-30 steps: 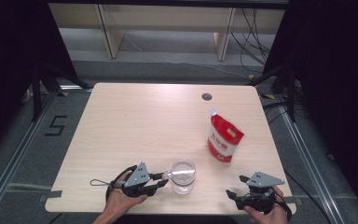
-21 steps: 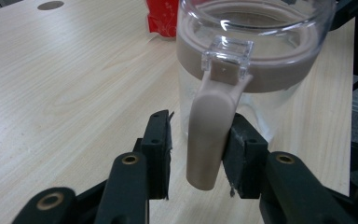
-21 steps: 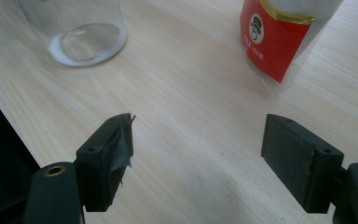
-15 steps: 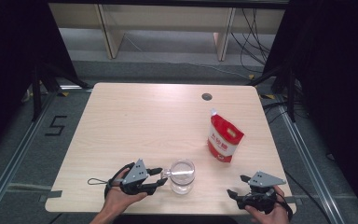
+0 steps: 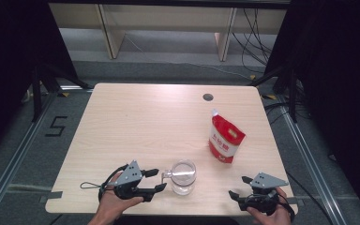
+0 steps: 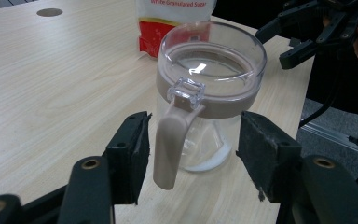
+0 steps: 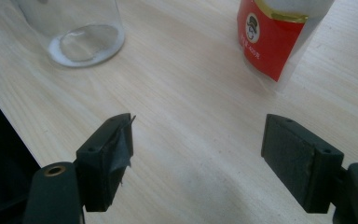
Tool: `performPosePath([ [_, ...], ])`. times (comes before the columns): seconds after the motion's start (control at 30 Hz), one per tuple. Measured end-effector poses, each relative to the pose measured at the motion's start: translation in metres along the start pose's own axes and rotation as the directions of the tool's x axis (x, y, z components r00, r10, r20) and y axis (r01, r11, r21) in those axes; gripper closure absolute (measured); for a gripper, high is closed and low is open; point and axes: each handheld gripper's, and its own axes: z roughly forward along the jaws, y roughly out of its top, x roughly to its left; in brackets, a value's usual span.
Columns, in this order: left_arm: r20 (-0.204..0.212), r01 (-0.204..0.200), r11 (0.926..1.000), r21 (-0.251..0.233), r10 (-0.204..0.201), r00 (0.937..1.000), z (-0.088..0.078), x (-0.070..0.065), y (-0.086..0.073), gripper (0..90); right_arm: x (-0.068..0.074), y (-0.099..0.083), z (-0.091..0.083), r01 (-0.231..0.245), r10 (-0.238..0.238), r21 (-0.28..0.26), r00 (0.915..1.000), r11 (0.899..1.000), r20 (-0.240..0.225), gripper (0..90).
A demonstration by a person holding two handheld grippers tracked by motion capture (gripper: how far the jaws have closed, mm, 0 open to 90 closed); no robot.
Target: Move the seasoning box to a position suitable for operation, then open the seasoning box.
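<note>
Between the two black pads of the left claw (image 6: pixel 191 158) hangs the beige handle (image 6: pixel 170 140) of a clear glass jar (image 6: pixel 205 93), with daylight on both sides of it: the pads touch nothing, and the jaws have just been opening, so this claw stands fairly wide and holds nothing. Just beyond the handle the jar stands upright on the pale wooden bench (image 5: pixel 136 122), its clear flip lid (image 5: pixel 183 169) shut and its latch tab directly above the handle. A thin layer of white grains lies at the jar's bottom. From above, the left claw (image 5: pixel 157 180) sits right beside the jar (image 5: pixel 183 178), near the bench's front edge.

Farther out, past the jar and toward the far right, a red and white pouch of granulated sugar (image 5: pixel 225 139) stands upright, well apart from the left claw. The right claw (image 5: pixel 243 187) rests wide and empty near the front right corner; the sugar pouch (image 7: pixel 279 32) lies ahead of its pads and the jar's base (image 7: pixel 84 44) off to one side.

My reading is that the jar has just been let go in its place, so the setting-down step is closing. The next move likely calls for drawing the left claw straight back without clipping the handle, then working the lid latch or fetching the pouch to fill the jar.
</note>
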Motion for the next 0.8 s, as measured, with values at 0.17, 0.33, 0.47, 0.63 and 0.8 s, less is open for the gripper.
performPosePath([
  [0.17,-0.002,0.013,0.9999,-0.003,-0.013,0.9999,-0.006,-0.001,0.003,42.8,0.0,0.0,0.0,0.005,-0.005,-0.005,0.9999,1.0,0.011,25.8],
  [0.33,0.008,0.009,1.0,0.003,-0.009,0.9999,-0.006,-0.003,0.005,44.2,0.0,0.0,0.001,0.007,-0.007,0.004,1.0,1.0,-0.004,25.8],
  [0.47,0.01,-0.016,0.9997,-0.018,0.017,0.9998,-0.008,-0.005,0.011,46.7,0.0,0.0,0.0,0.015,-0.015,-0.001,0.9998,1.0,0.011,25.8],
  [0.63,0.011,-0.019,0.9986,-0.049,0.019,0.9998,-0.011,-0.008,0.02,56.1,0.0,0.0,0.0,-0.003,0.003,0.006,1.0,1.0,0.004,25.7],
  [0.8,0.003,-0.057,0.9969,-0.055,0.057,0.9984,-0.01,-0.01,0.027,66.9,0.0,0.001,0.002,0.006,-0.006,0.002,1.0,1.0,-0.004,25.8],
])
